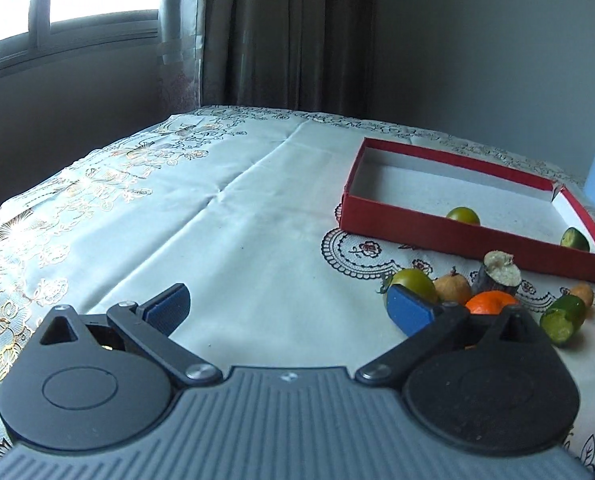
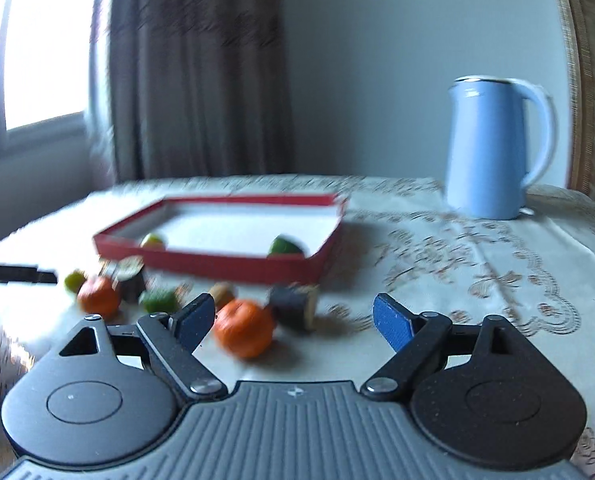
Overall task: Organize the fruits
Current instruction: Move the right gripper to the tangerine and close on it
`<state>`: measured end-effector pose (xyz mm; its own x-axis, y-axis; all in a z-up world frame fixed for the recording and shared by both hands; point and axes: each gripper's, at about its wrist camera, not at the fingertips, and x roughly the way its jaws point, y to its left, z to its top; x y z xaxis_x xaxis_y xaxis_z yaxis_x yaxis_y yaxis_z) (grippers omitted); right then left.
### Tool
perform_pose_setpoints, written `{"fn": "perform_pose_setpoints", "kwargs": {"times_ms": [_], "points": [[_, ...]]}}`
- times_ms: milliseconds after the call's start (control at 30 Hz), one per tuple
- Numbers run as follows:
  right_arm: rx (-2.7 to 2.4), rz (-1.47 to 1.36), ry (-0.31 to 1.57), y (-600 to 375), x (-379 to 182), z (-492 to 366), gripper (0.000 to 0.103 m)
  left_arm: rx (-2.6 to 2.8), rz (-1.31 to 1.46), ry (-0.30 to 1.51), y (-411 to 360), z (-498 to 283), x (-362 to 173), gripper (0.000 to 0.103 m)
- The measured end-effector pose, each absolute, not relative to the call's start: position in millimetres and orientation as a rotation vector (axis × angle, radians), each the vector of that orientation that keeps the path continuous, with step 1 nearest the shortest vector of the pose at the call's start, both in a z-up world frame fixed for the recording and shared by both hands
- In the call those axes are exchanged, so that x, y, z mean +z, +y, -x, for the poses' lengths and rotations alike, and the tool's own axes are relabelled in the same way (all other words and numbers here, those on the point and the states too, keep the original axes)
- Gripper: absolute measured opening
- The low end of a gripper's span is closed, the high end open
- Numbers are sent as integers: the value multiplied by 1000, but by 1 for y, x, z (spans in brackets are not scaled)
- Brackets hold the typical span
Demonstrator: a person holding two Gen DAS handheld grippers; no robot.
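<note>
Left gripper (image 1: 289,312) hangs low over the embroidered tablecloth (image 1: 237,216), tipped gently downward, jaws spread as wide as they go, nothing but bare cloth between the blue pads. Its right-hand pad (image 1: 411,314) sits just in front of a green citrus (image 1: 415,286) in the loose heap. In that heap, near the red box (image 1: 457,236): a brownish fruit (image 1: 453,288), an orange mandarin (image 1: 491,303), a cut stub of dark-skinned cane (image 1: 497,272) and a cut green piece (image 1: 563,320). Inside the box, two fruits already: a green-yellow citrus (image 1: 463,215) by the near wall and a green one (image 1: 574,239) in the near right corner.

Over to the right gripper (image 2: 293,322), also angled slightly down, the picture smeared with blur. Jaws released and wide, gripping nothing; a mandarin (image 2: 244,328) lies on the cloth just beyond the left pad (image 2: 195,322), with a dark cane stub (image 2: 295,306) just behind it. A second mandarin (image 2: 98,296) sits further left. The red box (image 2: 233,264) lies beyond, and a pale blue kettle (image 2: 493,148) stands well apart at the right.
</note>
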<state>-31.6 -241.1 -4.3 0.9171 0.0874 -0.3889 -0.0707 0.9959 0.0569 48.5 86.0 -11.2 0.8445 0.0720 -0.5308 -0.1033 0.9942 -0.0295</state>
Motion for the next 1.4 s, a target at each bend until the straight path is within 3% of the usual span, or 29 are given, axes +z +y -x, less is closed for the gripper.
{"fn": "perform_pose_setpoints", "kwargs": {"times_ms": [467, 567, 633, 667, 867, 1000, 1400], "points": [[105, 55, 533, -213, -13, 3, 86, 57, 143, 577, 98, -51, -13, 103], [111, 70, 546, -208, -14, 0, 77, 57, 148, 574, 99, -50, -12, 103], [123, 68, 558, -205, -15, -3, 61, 57, 153, 576, 100, -50, -12, 103], [126, 69, 563, -204, -16, -3, 60, 57, 156, 576, 101, -50, -12, 103], [124, 64, 570, -204, -16, -6, 58, 68, 196, 561, 108, -48, -11, 102], [127, 67, 579, -203, -17, -9, 53, 58, 203, 587, 110, -51, -13, 87], [118, 81, 585, -199, -18, -13, 48, 59, 203, 588, 110, -51, -14, 84]]}}
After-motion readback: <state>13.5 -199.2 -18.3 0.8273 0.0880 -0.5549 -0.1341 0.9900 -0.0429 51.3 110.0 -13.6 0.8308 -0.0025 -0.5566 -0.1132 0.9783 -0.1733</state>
